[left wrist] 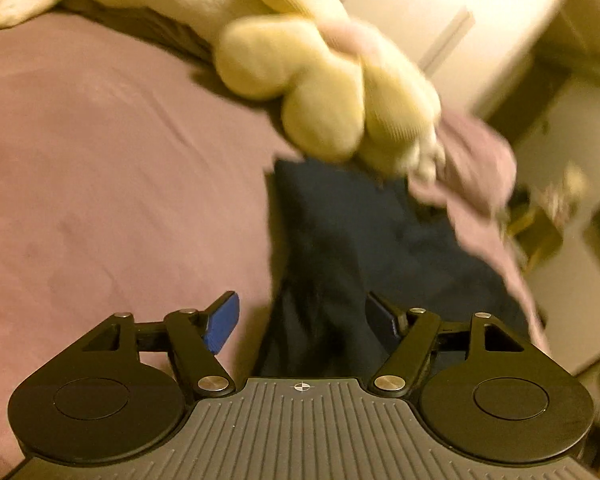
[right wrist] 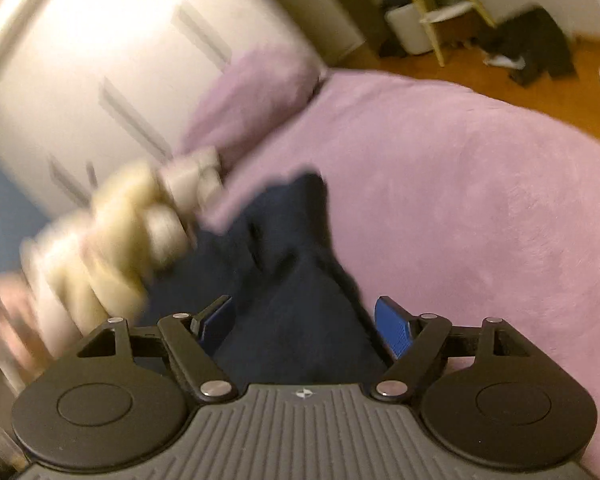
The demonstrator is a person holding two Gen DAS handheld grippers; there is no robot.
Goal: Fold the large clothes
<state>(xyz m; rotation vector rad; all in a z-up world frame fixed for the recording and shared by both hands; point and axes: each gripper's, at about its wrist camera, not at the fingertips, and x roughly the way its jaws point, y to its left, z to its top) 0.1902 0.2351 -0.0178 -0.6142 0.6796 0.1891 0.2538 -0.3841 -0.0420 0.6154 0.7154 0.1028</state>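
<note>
A dark navy garment (left wrist: pixel 352 248) lies bunched on the pink bed cover (left wrist: pixel 100 168). My left gripper (left wrist: pixel 304 320) is open, its blue pads (left wrist: pixel 220 326) wide apart with the navy cloth lying between them. In the right wrist view the same navy garment (right wrist: pixel 288 280) runs between the spread pads (right wrist: pixel 394 330) of my right gripper (right wrist: pixel 306 326), which is also open. Neither gripper pinches the cloth. Both views are motion-blurred.
A cream plush toy (left wrist: pixel 308 80) lies on the bed beyond the garment, also in the right wrist view (right wrist: pixel 112 240). A pink pillow (right wrist: pixel 256 96) and white wardrobe (right wrist: pixel 100 60) stand behind. Wooden floor with a chair (right wrist: pixel 440 8) lies past the bed's edge.
</note>
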